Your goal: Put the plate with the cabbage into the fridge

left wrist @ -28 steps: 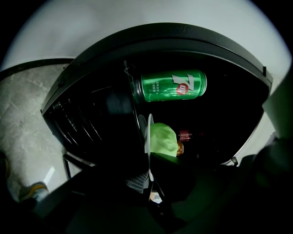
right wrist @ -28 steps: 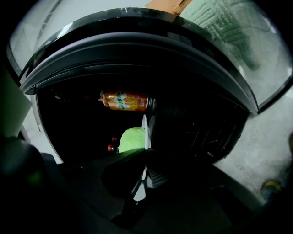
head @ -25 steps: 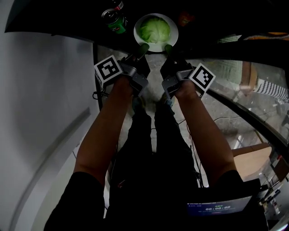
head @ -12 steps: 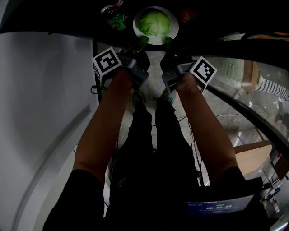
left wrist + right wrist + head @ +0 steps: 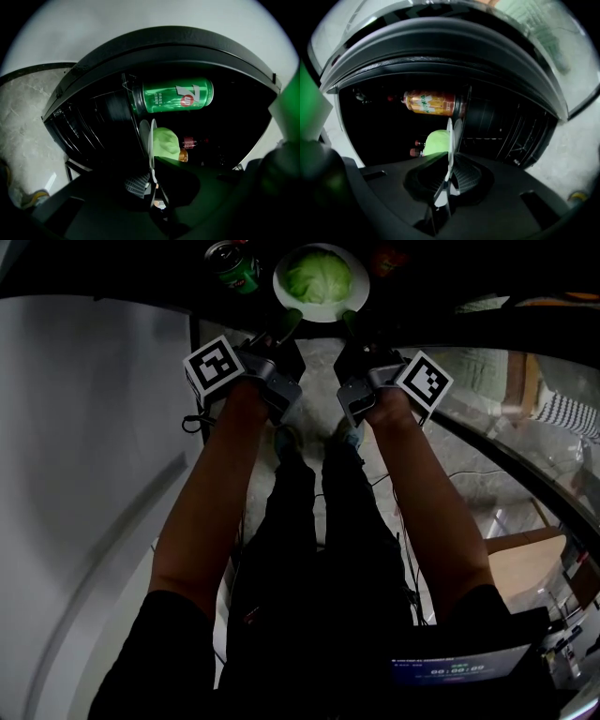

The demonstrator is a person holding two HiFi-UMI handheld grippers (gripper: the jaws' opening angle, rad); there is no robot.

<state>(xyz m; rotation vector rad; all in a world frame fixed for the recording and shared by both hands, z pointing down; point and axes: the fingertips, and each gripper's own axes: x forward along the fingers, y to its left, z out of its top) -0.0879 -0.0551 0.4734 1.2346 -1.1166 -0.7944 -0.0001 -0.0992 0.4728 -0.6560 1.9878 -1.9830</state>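
A white plate (image 5: 286, 296) carries a pale green cabbage (image 5: 320, 277) and sits inside the dark fridge opening at the top of the head view. My left gripper (image 5: 287, 322) is shut on the plate's near left rim, and my right gripper (image 5: 351, 322) is shut on its near right rim. The left gripper view shows the plate (image 5: 151, 140) edge-on between the jaws with the cabbage (image 5: 166, 142) on it. In the right gripper view the plate (image 5: 450, 136) is likewise pinched, with the cabbage (image 5: 436, 140) to its left.
A green soda can (image 5: 232, 265) (image 5: 173, 96) stands in the fridge left of the plate. An orange can (image 5: 432, 103) lies to the right. Black wire shelving (image 5: 501, 131) lines the fridge. A grey fridge door (image 5: 84, 456) stands on the left, a glass surface (image 5: 525, 427) on the right.
Both grippers have carried the plate with the cabbage farther forward, deeper into the fridge opening. The grip on the rim is unchanged.
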